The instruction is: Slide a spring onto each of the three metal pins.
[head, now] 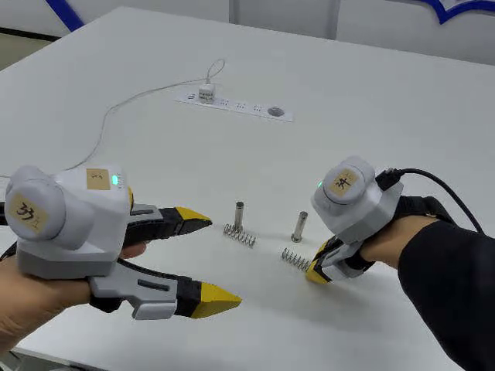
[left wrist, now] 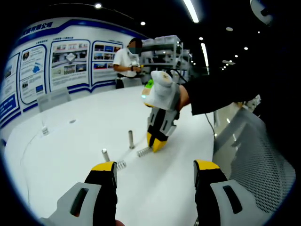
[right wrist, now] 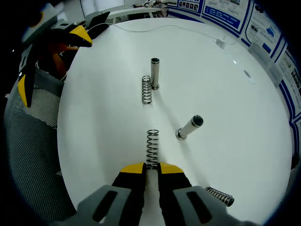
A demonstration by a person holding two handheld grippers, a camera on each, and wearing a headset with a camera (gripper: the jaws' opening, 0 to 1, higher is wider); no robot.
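1. At my right gripper (right wrist: 146,168), the fingers (right wrist: 134,170) are closed to a sliver, pinching the near end of a spring (right wrist: 152,143) lying on the desk (right wrist: 103,141).
2. This looks like the pick-up step. Next, I should lift the spring, align it over the nearest pin (right wrist: 189,127) and lower it.
3. My left gripper (head: 223,260) hovers wide open and empty.

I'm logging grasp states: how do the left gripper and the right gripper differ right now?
The left gripper has its jaws spread wide; the right gripper has its jaws shut. The left gripper holds nothing; the right gripper pinches one end of a spring lying on the table. Both have yellow jaw tips.
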